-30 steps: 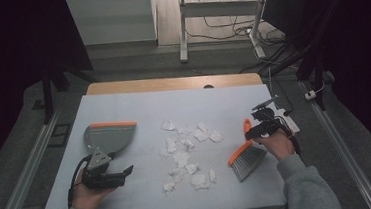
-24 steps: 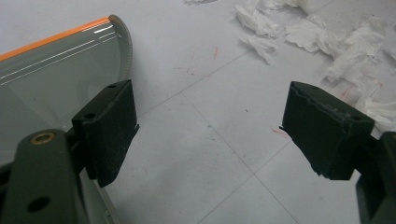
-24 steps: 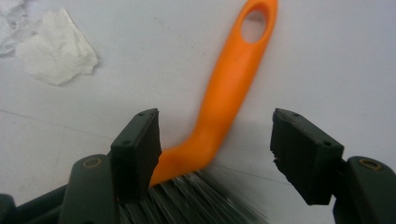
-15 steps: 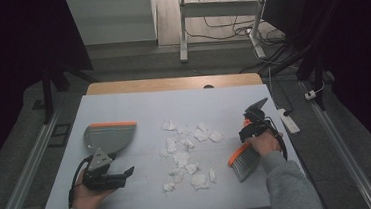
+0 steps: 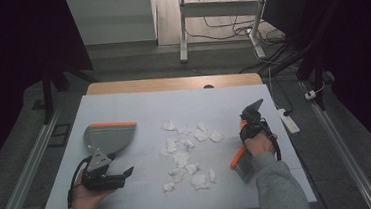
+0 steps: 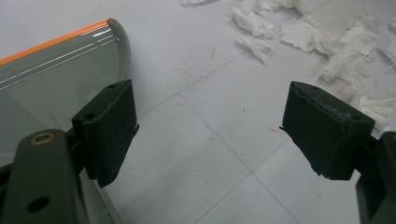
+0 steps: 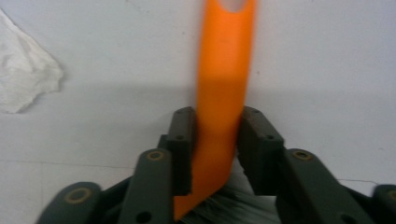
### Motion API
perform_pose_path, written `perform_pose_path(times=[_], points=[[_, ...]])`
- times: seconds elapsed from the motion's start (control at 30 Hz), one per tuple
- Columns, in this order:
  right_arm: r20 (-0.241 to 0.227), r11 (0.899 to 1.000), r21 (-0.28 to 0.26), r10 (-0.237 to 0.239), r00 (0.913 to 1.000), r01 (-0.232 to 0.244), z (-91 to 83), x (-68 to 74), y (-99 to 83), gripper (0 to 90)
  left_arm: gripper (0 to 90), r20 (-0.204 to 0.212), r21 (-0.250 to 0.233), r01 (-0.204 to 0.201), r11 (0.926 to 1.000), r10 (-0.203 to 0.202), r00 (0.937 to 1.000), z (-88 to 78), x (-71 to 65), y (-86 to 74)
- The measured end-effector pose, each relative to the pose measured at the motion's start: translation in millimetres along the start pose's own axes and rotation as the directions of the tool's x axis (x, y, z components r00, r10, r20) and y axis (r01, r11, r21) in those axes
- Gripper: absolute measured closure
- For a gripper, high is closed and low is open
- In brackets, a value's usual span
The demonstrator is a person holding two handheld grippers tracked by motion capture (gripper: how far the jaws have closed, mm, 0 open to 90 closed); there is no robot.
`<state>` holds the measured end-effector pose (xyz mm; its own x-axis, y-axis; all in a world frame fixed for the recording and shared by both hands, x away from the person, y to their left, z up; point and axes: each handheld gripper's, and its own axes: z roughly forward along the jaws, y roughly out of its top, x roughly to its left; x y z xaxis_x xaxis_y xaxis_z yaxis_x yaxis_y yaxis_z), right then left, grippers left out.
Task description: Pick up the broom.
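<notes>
A grey dustpan [image 5: 110, 136] with an orange front lip lies at the left of the white table [image 5: 138, 108]. My left gripper [image 5: 123, 173] rests just in front of it, open with nothing between its fingers; in the left gripper view [image 6: 210, 135] the dustpan [image 6: 51, 79] is beside the left jaw. Crumpled paper scraps [image 5: 187, 152] are scattered mid-table. At the right lies a hand brush [image 5: 242, 164] with an orange handle [image 7: 224, 93]. My right gripper [image 5: 246, 130] has just been closing and is now shut on that handle [image 7: 217, 149], with the bristles [image 7: 224, 207] below the jaws.
A paper scrap [image 7: 23, 84] lies left of the brush handle, and more scraps [image 6: 327, 42] lie beyond the left gripper's right jaw. A white power strip [image 5: 288, 121] sits off the table's right edge. Cables and table legs stand on the floor behind.
My right hand has moved left and down to the brush, and its jaws have gone from wide open to shut on the orange handle. The left hand has kept still.
</notes>
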<state>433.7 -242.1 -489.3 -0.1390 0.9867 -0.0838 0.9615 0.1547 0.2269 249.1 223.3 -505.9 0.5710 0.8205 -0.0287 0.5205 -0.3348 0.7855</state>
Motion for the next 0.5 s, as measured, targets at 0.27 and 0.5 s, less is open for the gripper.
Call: perform_pose_path(times=[0.27,0.5], points=[[-0.022,0.999,-0.027,-0.041,0.9989,0.041,-0.4,-2.7,-3.3,70.4,18.5,-0.004,-0.001,0.004,1.0,-0.004,1.0,-0.9,0.9,-1.3],[-0.111,0.992,-0.046,-0.12,0.9865,0.115,-4.8,-19.0,-4.4,70.7,18.4,-0.008,0.004,0.007,1.0,-0.007,0.9999,0.8,2.3,-1.1]])
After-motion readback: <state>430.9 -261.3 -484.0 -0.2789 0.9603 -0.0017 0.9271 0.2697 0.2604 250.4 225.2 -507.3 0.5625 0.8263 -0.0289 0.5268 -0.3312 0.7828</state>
